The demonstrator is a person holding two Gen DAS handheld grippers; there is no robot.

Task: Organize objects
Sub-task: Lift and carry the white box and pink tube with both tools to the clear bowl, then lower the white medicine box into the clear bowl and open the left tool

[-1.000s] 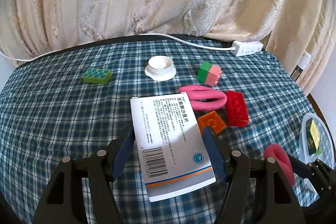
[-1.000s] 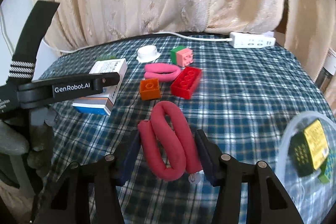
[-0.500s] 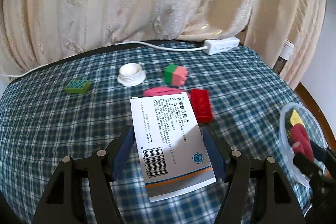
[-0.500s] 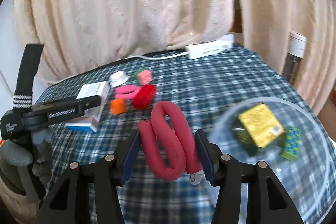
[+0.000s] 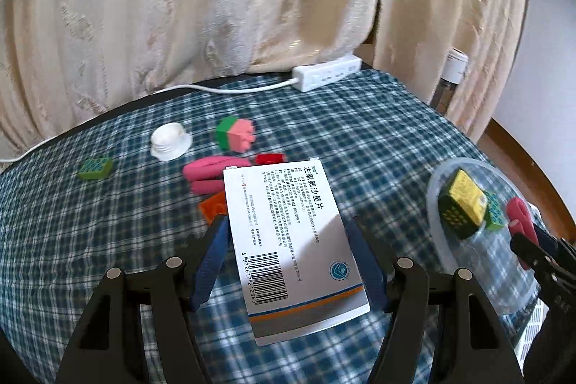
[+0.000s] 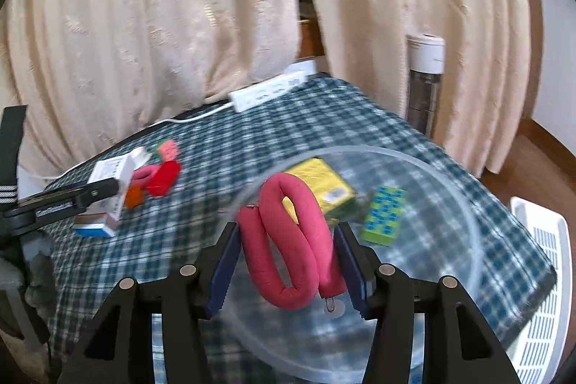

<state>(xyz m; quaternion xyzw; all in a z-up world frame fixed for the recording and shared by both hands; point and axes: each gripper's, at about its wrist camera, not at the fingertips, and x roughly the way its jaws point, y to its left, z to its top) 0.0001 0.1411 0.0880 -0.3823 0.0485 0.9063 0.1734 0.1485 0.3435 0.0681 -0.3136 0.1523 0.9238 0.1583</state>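
My left gripper [image 5: 291, 251] is shut on a white medicine box [image 5: 291, 240] with a barcode, held above the checked tablecloth. My right gripper [image 6: 288, 261] is shut on a folded dark pink foam roll [image 6: 288, 240], hanging over the near-left rim of a clear plastic bowl [image 6: 464, 218]. Inside the bowl lie a yellow-topped box [image 6: 320, 186] and a green studded brick [image 6: 383, 215]. In the left wrist view the same bowl [image 5: 437, 222] sits at the right, with the right gripper and its roll [image 5: 520, 216] over it.
On the cloth behind the box lie a lighter pink roll [image 5: 208, 173], an orange brick [image 5: 212, 209], a red brick [image 5: 270, 159], a green-and-pink block [image 5: 235, 134], a white cap [image 5: 169, 141] and a green brick [image 5: 94, 168]. A power strip [image 5: 325, 72] lies at the back; a white basket [image 6: 543, 283] stands right.
Both grippers have swung right across the table with their loads. The pink roll went from above the cloth to above the bowl, and the bowl has come further into both views.
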